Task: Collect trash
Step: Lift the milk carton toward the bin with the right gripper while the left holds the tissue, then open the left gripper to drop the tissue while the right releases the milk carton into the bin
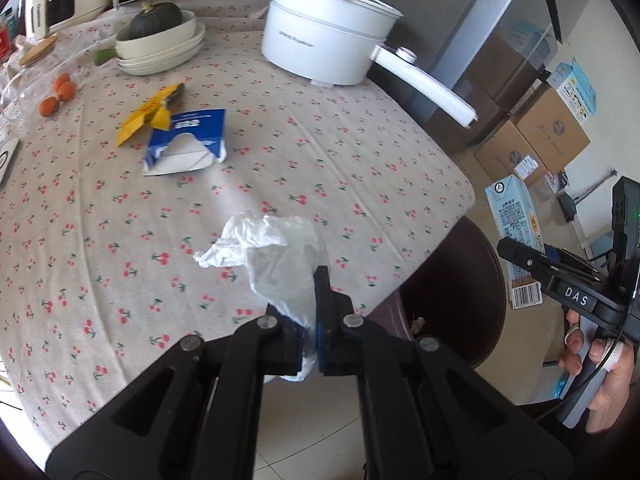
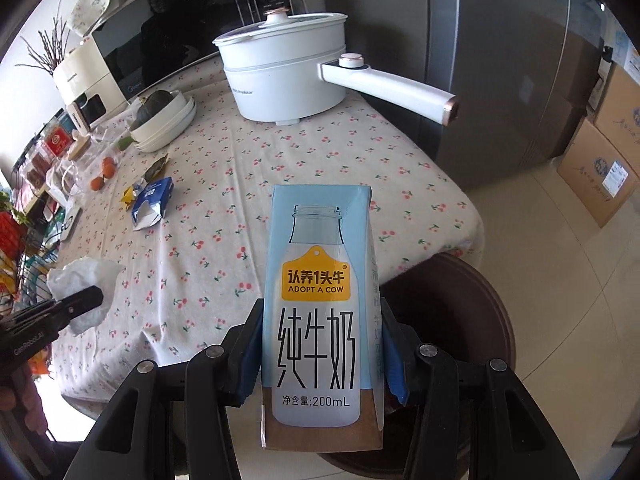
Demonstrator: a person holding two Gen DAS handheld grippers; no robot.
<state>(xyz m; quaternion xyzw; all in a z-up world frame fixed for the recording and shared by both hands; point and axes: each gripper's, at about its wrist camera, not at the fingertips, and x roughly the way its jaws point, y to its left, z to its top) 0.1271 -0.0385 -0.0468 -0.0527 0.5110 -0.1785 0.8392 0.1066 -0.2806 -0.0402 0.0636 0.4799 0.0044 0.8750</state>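
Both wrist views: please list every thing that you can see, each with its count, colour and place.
milk carton: one, light blue, held upright in the right tool
crumpled tissue: one, white, held in the left tool
torn box: one, blue and white, lying on the table
wrapper: one, yellow, beside the torn box
electric pot: one, white, lid on, far side of the table
stacked dishes: a few, cream, far left, with a dark green squash in the top one
small fruits: three, orange, left edge
tablecloth: one, white with cherry print, covering the table
cardboard boxes: two, brown, on the floor at the right
left tool: black, shut on the tissue
right tool: black, shut on the carton
hand: one, holding the right tool
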